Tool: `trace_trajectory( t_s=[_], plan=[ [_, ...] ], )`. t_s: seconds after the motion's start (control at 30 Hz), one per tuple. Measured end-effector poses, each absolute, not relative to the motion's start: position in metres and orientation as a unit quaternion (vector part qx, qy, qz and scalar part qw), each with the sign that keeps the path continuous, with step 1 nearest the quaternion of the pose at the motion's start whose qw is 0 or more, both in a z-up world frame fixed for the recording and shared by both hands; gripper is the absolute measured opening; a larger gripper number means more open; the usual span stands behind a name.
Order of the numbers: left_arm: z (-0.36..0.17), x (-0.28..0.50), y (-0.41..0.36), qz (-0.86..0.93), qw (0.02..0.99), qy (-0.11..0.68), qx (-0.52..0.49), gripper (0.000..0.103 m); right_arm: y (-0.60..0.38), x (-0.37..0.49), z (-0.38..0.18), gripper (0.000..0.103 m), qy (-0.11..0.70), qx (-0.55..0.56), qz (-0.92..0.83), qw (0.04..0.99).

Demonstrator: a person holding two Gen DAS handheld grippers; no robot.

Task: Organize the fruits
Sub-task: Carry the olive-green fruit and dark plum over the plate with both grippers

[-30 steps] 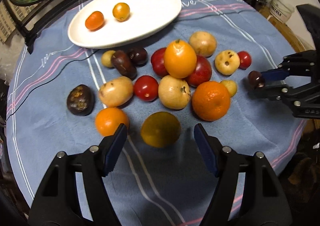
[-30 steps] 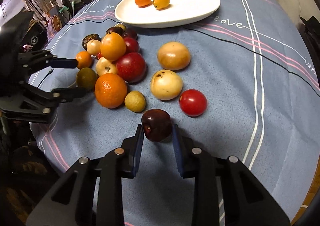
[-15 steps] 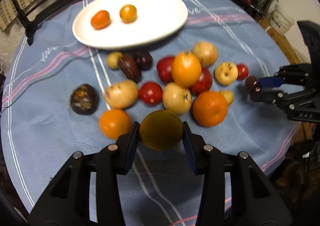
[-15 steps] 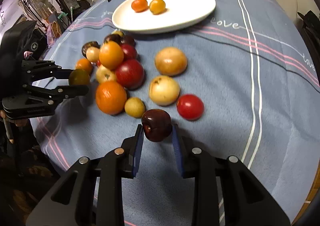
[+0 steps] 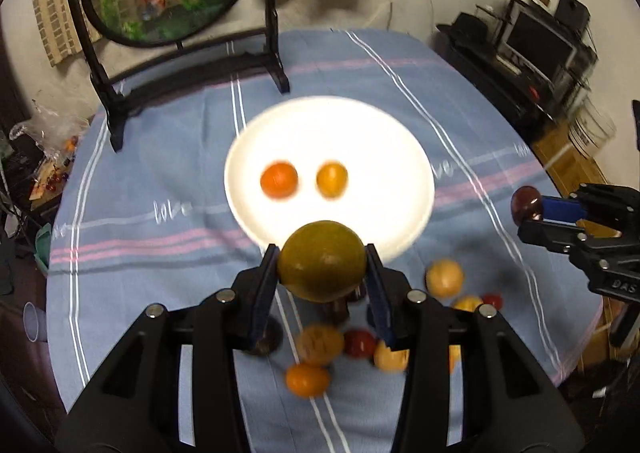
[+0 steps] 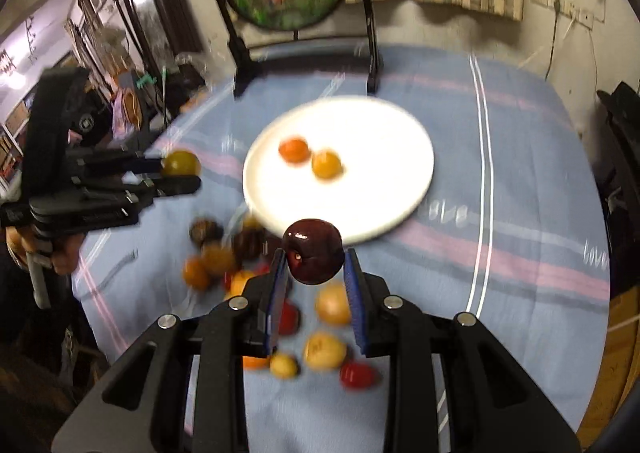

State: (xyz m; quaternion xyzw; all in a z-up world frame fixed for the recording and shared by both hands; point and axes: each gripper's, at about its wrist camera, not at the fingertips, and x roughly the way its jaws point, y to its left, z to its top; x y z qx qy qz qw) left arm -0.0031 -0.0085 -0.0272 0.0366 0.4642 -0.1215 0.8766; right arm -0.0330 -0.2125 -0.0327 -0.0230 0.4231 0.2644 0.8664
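Fruit in both grippers, lifted clear of the pile, probably so as not to knock the loose pieces on the cloth [image 5: 160, 189]. Left gripper [image 5: 322, 267]: jaws clamped on a green-brown fruit [image 5: 322, 259], just before the plate [image 5: 392, 141], near two orange fruits [image 5: 304, 179] lying there. Right gripper [image 6: 316, 267]: jaws clamped on a dark plum [image 6: 314, 251], also near the plate rim, likely for placing next.

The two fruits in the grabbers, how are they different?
The left gripper holds a greenish-yellow fruit; the right gripper holds a dark red fruit. The greenish-yellow fruit looks bigger and dull, while the dark red fruit is shiny with a dimple. Both are round, squeezed between blue pads, lifted toward the white plate.
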Motion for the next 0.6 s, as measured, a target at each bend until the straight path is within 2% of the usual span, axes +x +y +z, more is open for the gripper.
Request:
trace_trajectory(
  t_s=[0.2,0.6],
  plan=[
    [-0.021,0.032,-0.025,-0.11,0.883,0.455,0.036,0.043,-0.206,0.009,-0.017,0.029,0.4,-0.007,0.267,0.877],
    [-0.042,0.073,-0.043,-0.102,0.875,0.471,0.045,0.043,-0.195,0.055,-0.035,0.029,0.414,0.004,0.269,0.87]
  ],
)
